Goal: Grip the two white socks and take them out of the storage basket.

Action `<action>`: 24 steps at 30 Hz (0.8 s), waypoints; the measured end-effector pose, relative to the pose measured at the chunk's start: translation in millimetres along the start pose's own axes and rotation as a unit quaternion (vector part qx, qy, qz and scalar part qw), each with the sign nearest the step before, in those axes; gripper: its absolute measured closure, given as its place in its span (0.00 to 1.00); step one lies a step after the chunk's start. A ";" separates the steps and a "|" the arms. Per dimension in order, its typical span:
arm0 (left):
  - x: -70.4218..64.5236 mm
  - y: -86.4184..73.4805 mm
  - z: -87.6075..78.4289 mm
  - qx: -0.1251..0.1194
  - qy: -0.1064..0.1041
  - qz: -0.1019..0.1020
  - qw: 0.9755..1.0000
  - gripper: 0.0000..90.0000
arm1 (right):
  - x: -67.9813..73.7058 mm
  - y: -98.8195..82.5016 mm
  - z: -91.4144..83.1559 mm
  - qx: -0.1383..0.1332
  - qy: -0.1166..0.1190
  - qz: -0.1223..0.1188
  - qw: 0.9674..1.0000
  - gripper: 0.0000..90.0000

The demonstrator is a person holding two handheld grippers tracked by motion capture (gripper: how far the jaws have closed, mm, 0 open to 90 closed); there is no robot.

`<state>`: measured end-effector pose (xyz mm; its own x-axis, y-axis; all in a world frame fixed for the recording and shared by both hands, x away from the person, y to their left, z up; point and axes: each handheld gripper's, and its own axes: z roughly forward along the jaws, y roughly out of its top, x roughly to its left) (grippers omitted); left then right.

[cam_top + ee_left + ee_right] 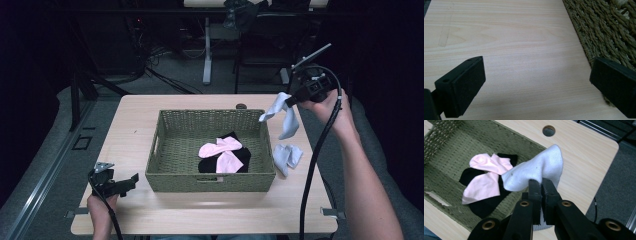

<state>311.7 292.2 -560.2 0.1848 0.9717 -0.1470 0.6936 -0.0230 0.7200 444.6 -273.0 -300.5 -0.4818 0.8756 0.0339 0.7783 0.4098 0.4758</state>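
While my right gripper (291,101) hangs in the air past the far right corner of the basket (210,181), its jaws are clamped tight on a white sock (284,114), and the sock dangles from them with one end pointing toward the basket and the other drooping over the table (200,215). From the right gripper view I look down my own pressed-together jaws at that white sock (537,170), with the basket's (444,132) green woven floor behind it.

Inside the basket lie two pink socks (222,152) crossed over a black sock (240,155), all bunched near the middle toward the near wall. A second white sock (287,156) rests crumpled on the table just beside the basket's right wall, below the one I am holding.

My left gripper (131,181) sits low at the near left of the table, just beside the basket's front left corner, pointing toward it. Its jaws stand wide apart with nothing between them but bare wood; in the left gripper view one jaw is close against the woven wall (604,30), though I cannot tell whether it touches.
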 end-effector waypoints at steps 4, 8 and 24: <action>0.0 0.0 0.2 0.000 0.000 -0.001 1.000 0.00 | -13.5 -14.1 1.8 -0.001 0.004 0.021 1.000 0.97; -0.1 0.0 0.1 0.000 0.000 -0.001 1.000 0.00 | -23.2 -25.0 8.1 0.003 -0.008 0.033 0.999 0.97; 0.8 -0.1 0.3 0.001 0.000 -0.001 1.000 0.00 | -51.6 -74.8 70.9 0.042 -0.011 0.089 0.995 0.97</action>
<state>312.0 292.9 -560.6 0.1833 0.9717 -0.1491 0.6948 -0.0207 0.7189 439.7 -330.7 -400.2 -0.3254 0.9412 0.0908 0.8813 0.2671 0.3897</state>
